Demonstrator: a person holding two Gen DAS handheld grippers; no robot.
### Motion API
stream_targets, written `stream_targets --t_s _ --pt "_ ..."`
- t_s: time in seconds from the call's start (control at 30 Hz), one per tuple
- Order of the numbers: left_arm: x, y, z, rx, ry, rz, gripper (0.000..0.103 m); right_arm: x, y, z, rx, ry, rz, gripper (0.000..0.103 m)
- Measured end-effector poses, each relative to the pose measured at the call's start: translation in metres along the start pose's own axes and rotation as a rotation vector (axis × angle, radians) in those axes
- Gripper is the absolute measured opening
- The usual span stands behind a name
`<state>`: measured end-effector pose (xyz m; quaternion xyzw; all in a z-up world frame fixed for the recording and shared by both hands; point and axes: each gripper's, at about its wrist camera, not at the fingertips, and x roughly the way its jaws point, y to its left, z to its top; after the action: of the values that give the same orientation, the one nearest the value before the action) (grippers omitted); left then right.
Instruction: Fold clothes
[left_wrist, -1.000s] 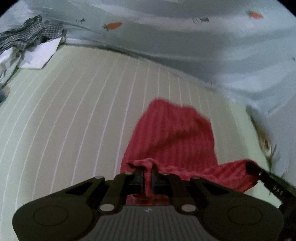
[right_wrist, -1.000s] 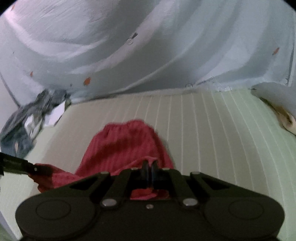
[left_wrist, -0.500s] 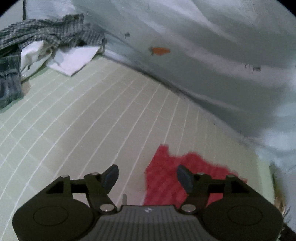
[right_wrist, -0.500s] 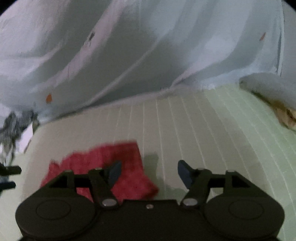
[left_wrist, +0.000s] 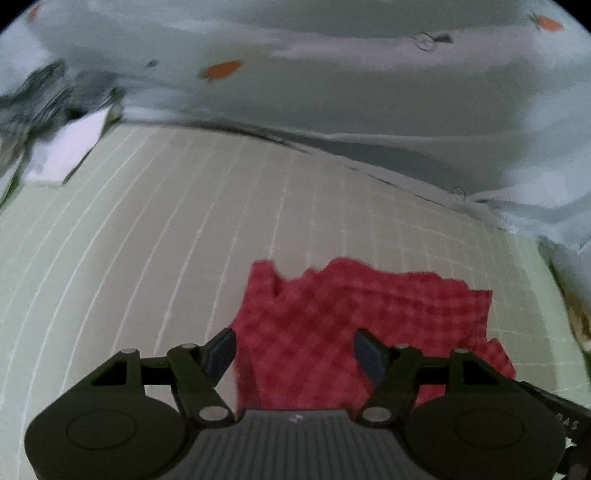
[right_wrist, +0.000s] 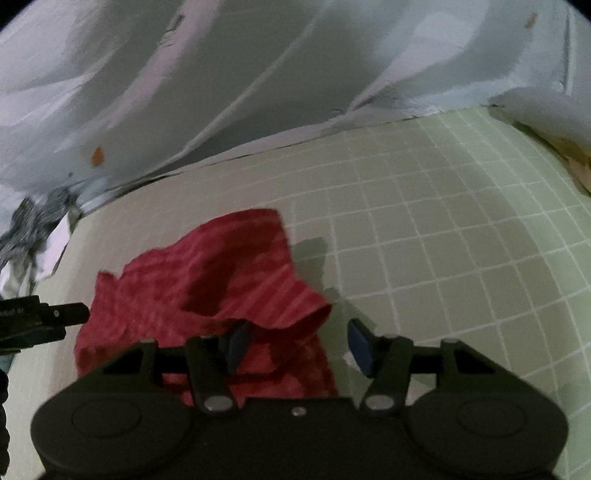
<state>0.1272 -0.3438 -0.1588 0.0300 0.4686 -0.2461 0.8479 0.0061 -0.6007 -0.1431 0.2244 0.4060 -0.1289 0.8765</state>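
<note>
A red ribbed garment (left_wrist: 354, 314) lies rumpled on the pale green checked bed sheet (left_wrist: 147, 240). My left gripper (left_wrist: 294, 354) is open and empty, hovering over the garment's near left part. In the right wrist view the same garment (right_wrist: 221, 284) lies crumpled with a raised fold at its right edge. My right gripper (right_wrist: 299, 347) is open and empty over that right edge. The tip of the left gripper (right_wrist: 55, 314) shows at the left edge of that view, and the right gripper's finger (left_wrist: 554, 410) shows at the lower right of the left wrist view.
A pile of grey checked and white clothes (left_wrist: 55, 122) lies at the far left of the bed; it also shows in the right wrist view (right_wrist: 33, 236). A light blue cloth with carrot prints (left_wrist: 332, 92) hangs behind the bed. A pillow (right_wrist: 546, 118) sits at the far right.
Both grippers were shut on the red garment and lifted it one second ago. They have since opened and let it drop onto the sheet, where it now lies crumpled.
</note>
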Motion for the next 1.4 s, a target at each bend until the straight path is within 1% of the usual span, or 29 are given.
stream_targets --t_s 0.07,0.13,0.17,0.2,0.23,0.27,0.3,0.33,0.37,0.4,0.5,0.53,0.57,0.63,0.67,0.7,0.73,0.77,0.8,0.83,0.87,0.9,0.93,0.97,1.03,1.13,1.23,1.33,1.4 --pt "0.011 -0.006 0.006 0.035 0.008 -0.002 0.072 0.004 -0.002 0.004 -0.015 0.000 -0.004 0.058" --pt "0.021 -0.008 0.010 0.050 0.012 -0.013 0.072 0.009 -0.002 0.007 -0.032 0.003 -0.003 0.052" --pt "0.026 -0.008 0.010 0.048 0.011 -0.024 0.068 0.011 -0.003 0.008 -0.035 0.010 0.009 0.045" --pt "0.030 -0.007 0.012 0.038 0.011 -0.041 0.066 0.014 -0.004 0.010 -0.037 0.019 0.024 0.029" --pt "0.035 -0.006 0.013 0.022 0.018 -0.060 0.050 0.017 -0.005 0.011 -0.034 0.026 0.039 0.021" --pt "0.039 -0.004 0.015 0.009 0.029 -0.072 0.020 0.019 -0.006 0.012 -0.029 0.030 0.054 0.010" --pt "0.042 -0.004 0.016 0.007 0.038 -0.066 0.006 0.019 -0.007 0.013 -0.019 0.026 0.069 0.008" --pt "0.043 -0.003 0.017 0.005 0.041 -0.061 0.004 0.017 -0.008 0.015 -0.007 0.017 0.084 0.006" --pt "0.040 -0.002 0.018 0.003 0.022 -0.058 0.001 0.016 -0.009 0.017 0.006 0.008 0.098 0.002" --pt "0.036 0.000 0.018 -0.004 0.002 -0.057 0.001 0.013 -0.010 0.020 0.022 0.000 0.117 0.002" --pt "0.018 0.015 0.022 -0.086 -0.062 -0.082 0.001 0.007 -0.017 0.033 0.118 -0.025 0.181 0.002" --pt "0.012 0.025 0.022 -0.158 -0.093 -0.107 0.001 0.007 -0.021 0.038 0.176 -0.036 0.217 0.002" --pt "0.010 0.037 0.019 -0.264 -0.132 -0.136 0.003 0.007 -0.026 0.043 0.235 -0.048 0.252 0.002" --pt "0.007 0.066 0.011 -0.520 -0.196 -0.170 0.011 0.011 -0.037 0.050 0.391 -0.080 0.328 0.006" --pt "0.006 0.078 0.007 -0.623 -0.220 -0.179 0.022 0.011 -0.038 0.052 0.412 -0.088 0.332 0.012" --pt "0.006 0.082 0.006 -0.624 -0.213 -0.153 0.030 0.010 -0.037 0.052 0.396 -0.089 0.315 0.027" --pt "0.006 0.086 0.004 -0.624 -0.206 -0.127 0.046 0.009 -0.035 0.053 0.379 -0.090 0.298 0.038" --pt "0.006 0.090 0.002 -0.624 -0.199 -0.101 0.058 0.008 -0.033 0.053 0.362 -0.092 0.281 0.055" --pt "0.006 0.093 0.001 -0.613 -0.192 -0.074 0.063 0.007 -0.031 0.054 0.346 -0.093 0.264 0.062" --pt "0.005 0.091 -0.002 -0.560 -0.183 -0.049 0.070 0.006 -0.029 0.054 0.329 -0.095 0.247 0.064" --pt "0.005 0.089 -0.006 -0.517 -0.164 -0.044 0.078 0.005 -0.027 0.055 0.312 -0.096 0.230 0.071" --pt "0.005 0.087 -0.011 -0.474 -0.142 -0.044 0.083 0.004 -0.023 0.052 0.272 -0.093 0.214 0.077" --pt "0.008 0.085 -0.015 -0.437 -0.104 -0.059 0.089 0.003 -0.018 0.046 0.220 -0.089 0.196 0.090" --pt "0.012 0.081 -0.020 -0.398 -0.066 -0.072 0.090 0.004 -0.012 0.041 0.166 -0.077 0.176 0.097" --pt "0.021 0.070 -0.030 -0.307 -0.002 -0.079 0.090 0.009 0.001 0.029 0.053 -0.039 0.140 0.098" --pt "0.033 0.049 -0.038 -0.191 0.050 -0.060 0.090 0.024 0.019 0.013 -0.082 0.024 0.119 0.098" --pt "0.047 0.036 -0.039 -0.139 0.069 -0.085 0.090 0.041 0.030 0.007 -0.135 0.063 0.110 0.098" --pt "0.062 0.029 -0.036 -0.108 0.083 -0.096 0.090 0.055 0.040 0.008 -0.172 0.078 0.120 0.100" --pt "0.073 0.026 -0.032 -0.086 0.104 -0.109 0.088 0.065 0.049 0.010 -0.219 0.080 0.113 0.101"
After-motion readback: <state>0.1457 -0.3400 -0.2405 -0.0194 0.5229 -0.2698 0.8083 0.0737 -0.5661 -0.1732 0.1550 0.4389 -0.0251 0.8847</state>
